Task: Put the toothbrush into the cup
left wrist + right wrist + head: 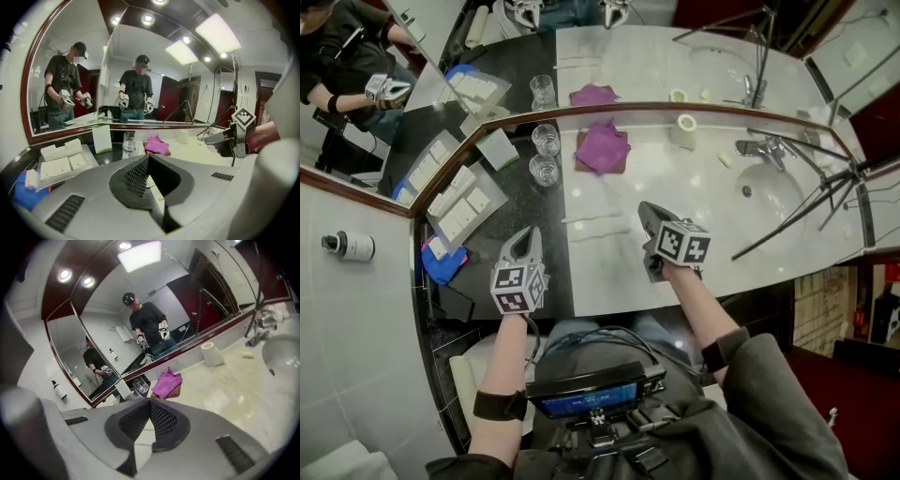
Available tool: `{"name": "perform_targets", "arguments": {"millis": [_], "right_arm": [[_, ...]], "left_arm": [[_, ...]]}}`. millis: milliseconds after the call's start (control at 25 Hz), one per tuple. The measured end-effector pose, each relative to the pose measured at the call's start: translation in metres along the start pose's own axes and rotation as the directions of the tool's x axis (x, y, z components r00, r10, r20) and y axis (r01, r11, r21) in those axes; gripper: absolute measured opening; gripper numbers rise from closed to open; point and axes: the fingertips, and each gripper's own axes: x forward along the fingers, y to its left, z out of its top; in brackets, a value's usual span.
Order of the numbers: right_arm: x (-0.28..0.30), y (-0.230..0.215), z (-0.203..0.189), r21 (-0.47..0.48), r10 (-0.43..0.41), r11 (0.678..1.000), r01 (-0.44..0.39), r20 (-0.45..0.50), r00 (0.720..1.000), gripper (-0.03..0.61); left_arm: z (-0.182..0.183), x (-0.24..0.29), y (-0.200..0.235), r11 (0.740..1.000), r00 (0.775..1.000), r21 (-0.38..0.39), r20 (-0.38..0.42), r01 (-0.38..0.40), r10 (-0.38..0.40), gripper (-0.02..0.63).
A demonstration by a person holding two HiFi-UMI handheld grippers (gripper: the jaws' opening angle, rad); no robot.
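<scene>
Status: left tongs (527, 236) and right tongs (647, 210) clenched, empty; open right, grip apparent toothbrush (592, 219) between them mid-handle (cup (544, 171) ahead of left).

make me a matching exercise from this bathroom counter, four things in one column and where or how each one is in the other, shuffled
Things:
1. magenta cloth
2. glass cups
3. paper roll
4. left gripper

Places or states:
A. jaws together, nothing held
B. upright on the pale counter by the mirror
C. on the black strip of counter
D. crumpled on a brown tray

Pairs: 1-D, 2-C, 3-B, 4-A
</scene>
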Motion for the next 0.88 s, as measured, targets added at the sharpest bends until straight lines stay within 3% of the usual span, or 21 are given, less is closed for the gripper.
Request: {"name": "perform_targets", "arguments": {"millis": [80, 200, 360, 600, 880], "right_arm": [[-0.008, 0.003, 0.009, -0.130, -0.004, 0.991, 0.005, 0.002, 1.000, 0.014], [-0.019, 0.008, 0.017, -0.324, -0.014, 0.946, 0.017, 0.012, 1.000, 0.014], [-0.028, 0.009, 0.018, -0.459, -0.013, 0.888, 0.024, 0.027, 1.000, 0.015], [-0.039, -0.006, 0.018, -0.550, -0.038, 0.834, 0.052, 0.036, 0.999, 0.015], [-0.047, -0.024, 0.015, -0.535, -0.052, 0.843, 0.061, 0.032, 0.998, 0.017]], "left_arm": [[0.001, -0.002, -0.001, 1.000, 1.000, -0.007, 0.010, -0.008, 0.008, 0.000], [0.001, -0.003, -0.005, 1.000, 1.000, -0.008, 0.017, -0.016, 0.016, 0.000], [0.000, -0.006, -0.008, 1.000, 0.999, -0.009, 0.023, -0.028, 0.029, 0.000], [0.000, -0.005, -0.015, 0.999, 0.999, -0.009, 0.033, -0.043, 0.043, 0.000], [0.004, -0.005, -0.022, 0.999, 0.999, -0.017, 0.045, -0.028, 0.029, 0.000]]}}
